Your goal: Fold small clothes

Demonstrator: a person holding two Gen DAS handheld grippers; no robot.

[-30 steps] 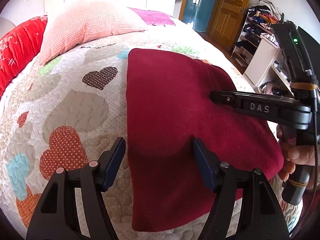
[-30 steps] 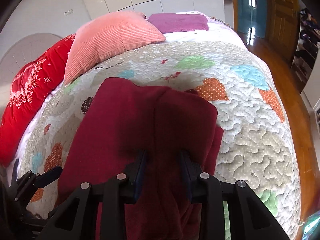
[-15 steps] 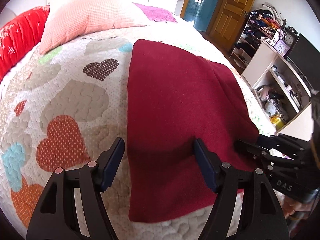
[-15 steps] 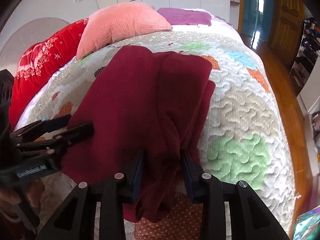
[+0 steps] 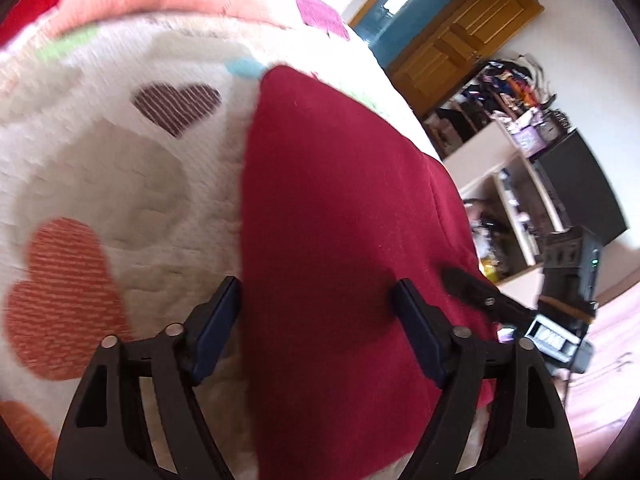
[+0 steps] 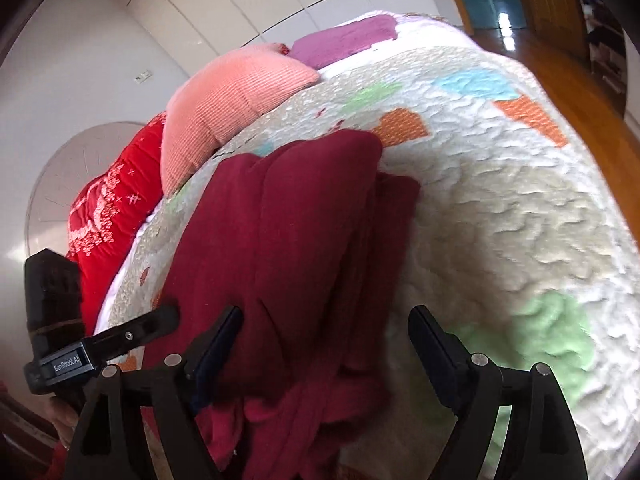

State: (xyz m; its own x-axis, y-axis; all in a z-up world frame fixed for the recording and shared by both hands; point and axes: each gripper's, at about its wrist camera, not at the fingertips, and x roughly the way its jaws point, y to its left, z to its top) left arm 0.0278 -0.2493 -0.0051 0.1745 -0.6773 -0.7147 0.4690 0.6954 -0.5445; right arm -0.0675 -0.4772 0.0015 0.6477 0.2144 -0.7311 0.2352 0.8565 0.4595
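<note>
On the bed's heart-patterned quilt [image 5: 120, 168] the dark red garment [image 5: 340, 220] lies lengthwise from the near edge toward the pillows, directly ahead of both spread, empty tools, the left tool [image 5: 318, 330] over its flat side, the right tool [image 6: 326, 346] over its bunched near end.

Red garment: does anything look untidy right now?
Yes. The red garment lies flat on its left side, but its near right edge is bunched in loose folds between the open right gripper fingers on the quilt.
</note>
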